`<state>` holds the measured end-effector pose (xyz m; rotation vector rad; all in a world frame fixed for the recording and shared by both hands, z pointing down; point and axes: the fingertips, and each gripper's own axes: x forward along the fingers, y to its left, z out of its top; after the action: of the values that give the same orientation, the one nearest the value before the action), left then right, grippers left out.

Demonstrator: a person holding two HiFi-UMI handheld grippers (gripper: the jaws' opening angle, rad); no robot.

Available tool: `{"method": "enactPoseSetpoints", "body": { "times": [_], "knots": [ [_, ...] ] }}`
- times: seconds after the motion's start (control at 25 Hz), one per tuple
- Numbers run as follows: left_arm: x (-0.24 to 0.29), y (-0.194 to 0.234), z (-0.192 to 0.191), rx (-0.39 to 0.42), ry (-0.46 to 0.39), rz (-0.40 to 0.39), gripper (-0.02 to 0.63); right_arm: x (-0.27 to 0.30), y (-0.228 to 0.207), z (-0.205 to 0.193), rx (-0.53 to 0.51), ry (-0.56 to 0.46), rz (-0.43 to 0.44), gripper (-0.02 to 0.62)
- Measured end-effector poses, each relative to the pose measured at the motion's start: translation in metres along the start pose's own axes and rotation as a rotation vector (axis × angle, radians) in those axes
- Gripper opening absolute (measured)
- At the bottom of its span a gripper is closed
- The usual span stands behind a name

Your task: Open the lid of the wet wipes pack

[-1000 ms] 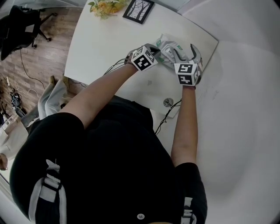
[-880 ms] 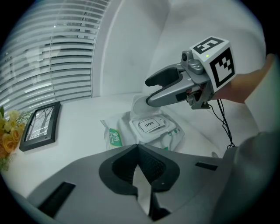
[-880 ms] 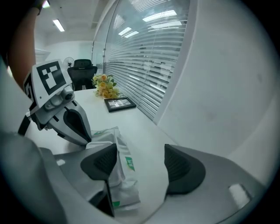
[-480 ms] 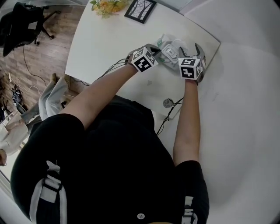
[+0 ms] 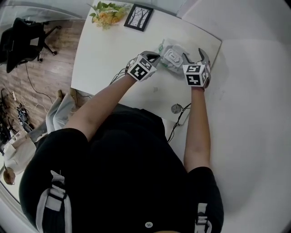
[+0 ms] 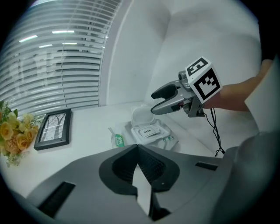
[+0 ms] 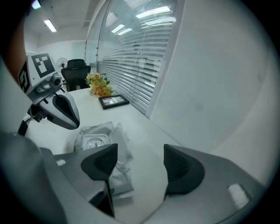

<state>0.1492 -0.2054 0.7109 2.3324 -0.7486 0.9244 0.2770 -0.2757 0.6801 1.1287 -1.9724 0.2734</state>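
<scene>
The wet wipes pack (image 5: pixel 171 56) lies on the white table (image 5: pixel 109 50) near its far right corner. Its white lid (image 6: pixel 140 116) stands flipped up behind a label reading OPEN (image 6: pixel 147 131). In the right gripper view the pack (image 7: pixel 97 141) sits just left of my jaws. My left gripper (image 5: pixel 155 56) hovers at the pack's left side, shut with nothing in it; the left gripper view shows it (image 6: pixel 138 151) short of the pack. At the pack's right edge my right gripper (image 5: pixel 193 53) is open and empty, its pads (image 7: pixel 101 162) wide apart.
A framed picture (image 5: pixel 138 17) and yellow flowers (image 5: pixel 107 11) stand at the table's far edge. Cables and a round grommet (image 5: pixel 175 108) lie near the front edge. A small green tube (image 6: pixel 118 140) rests left of the pack. An office chair (image 5: pixel 22 43) stands on the floor, left.
My left gripper has drawn back a little to the left of the pack. The right gripper stays at the pack's right edge with its jaws apart.
</scene>
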Motion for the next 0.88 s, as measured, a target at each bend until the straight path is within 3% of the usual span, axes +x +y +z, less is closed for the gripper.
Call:
{"method": "enactPoseSetpoints", "body": {
  "times": [0.36,0.56,0.72,0.88],
  "knots": [
    [-0.083,-0.017,0.06,0.069,-0.246,-0.03,0.0,-0.07,0.013,0.04,0.151,-0.183,-0.014,0.315],
    [-0.146,-0.026,0.089,0.099,-0.387,-0.042,0.0,-0.122,0.03,0.072,0.207,-0.318,-0.01,0.246],
    [-0.193,-0.042,0.1,0.172,-0.448,-0.058,0.0,-0.164,0.055,0.105,0.265,-0.43,0.052,0.183],
    [-0.239,-0.054,0.114,0.171,-0.52,-0.098,0.0,-0.208,0.081,0.152,0.28,-0.579,0.112,0.097]
  ]
}}
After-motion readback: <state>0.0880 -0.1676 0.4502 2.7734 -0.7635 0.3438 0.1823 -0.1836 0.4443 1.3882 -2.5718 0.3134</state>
